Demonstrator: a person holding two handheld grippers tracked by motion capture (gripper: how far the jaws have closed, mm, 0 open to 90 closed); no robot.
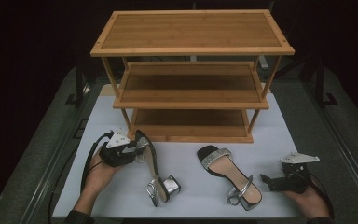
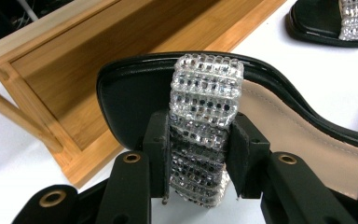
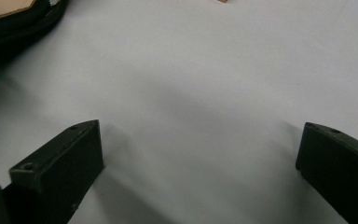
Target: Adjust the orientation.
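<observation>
High view: a three-tier wooden shelf rack (image 1: 191,74) stands at the far centre of the white table (image 1: 186,163), all three tiers bare. Two black sandals with rhinestone straps and silver block heels lie in front of it. Left sandal (image 1: 154,168) sits at lower left of centre, tipped on its side, toe end up toward the rack's lower left leg, heel toward the bottom edge of the frame. Right sandal (image 1: 228,175) lies sole-down at lower centre-right, toe pointing to the upper left, heel and ankle strap toward the bottom. Left gripper (image 1: 133,148), held in the left hand (image 1: 98,172) at lower left, is at the toe of the left sandal. Left gripper view: its jaws are nearly closed, pads pressed on both sides of the rhinestone toe strap (image 2: 205,107), which stands up between them; the black insole and tan footbed run off to the right, the rack's bottom tier (image 2: 98,60) fills the upper left, and the toe of the other sandal (image 2: 335,21) shows at upper right. Right gripper (image 1: 266,179), held in the right hand (image 1: 307,198) at lower right of the high view, rests low over the table just right of the right sandal's heel, apart from it. Right gripper view: jaws spread wide, nothing between them but bare table (image 3: 191,93); a dark sandal edge (image 3: 23,18) sits at upper left.
</observation>
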